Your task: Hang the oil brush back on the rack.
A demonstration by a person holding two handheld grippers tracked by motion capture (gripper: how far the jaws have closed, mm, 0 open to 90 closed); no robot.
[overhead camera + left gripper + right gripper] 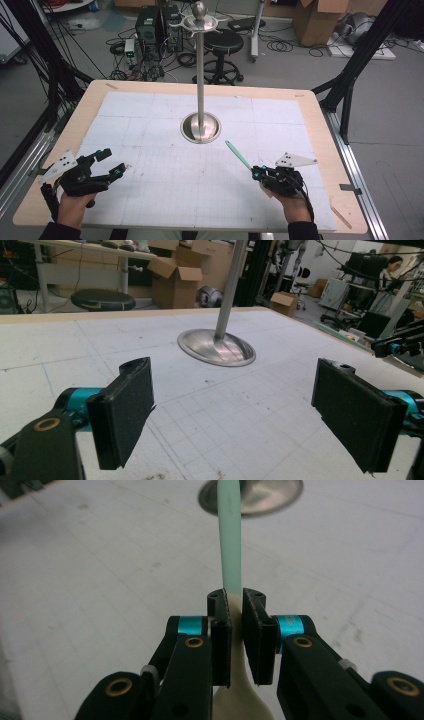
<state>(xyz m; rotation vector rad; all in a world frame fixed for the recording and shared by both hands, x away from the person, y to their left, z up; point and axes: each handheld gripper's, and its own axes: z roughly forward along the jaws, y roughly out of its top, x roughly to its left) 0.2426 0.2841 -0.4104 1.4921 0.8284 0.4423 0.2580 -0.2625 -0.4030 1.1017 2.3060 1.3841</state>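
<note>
Wooden-edged worktop [320, 120] covered by a white gridded sheet [165, 175]. Near its far middle stands a tall polished metal pole stand with a round domed base [200, 127]; a ball and a small pronged ring top the pole.

Left claw [116, 162] sits low at the near left of the worktop, held in the person's left hand [72, 207]. Jaws spread wide, nothing between them. In the left gripper view the two black padded jaws frame bare grid sheet, with the stand's base [216, 347] well beyond them.

Right claw [256, 173] is at the near right, held in the person's right hand [296, 210]. It is clamped on a slim utensil with a mint-green handle and cream-coloured end [238, 154]. In the high view the green handle juts out from the jaws toward the stand, its tip well short of the base. In the right gripper view the utensil [230, 540] runs straight up between the pads, and the cream part widens below the jaws. Whether the handle tip touches the sheet, cannot tell.

Grey three-cornered plates ride on both claws.
</note>
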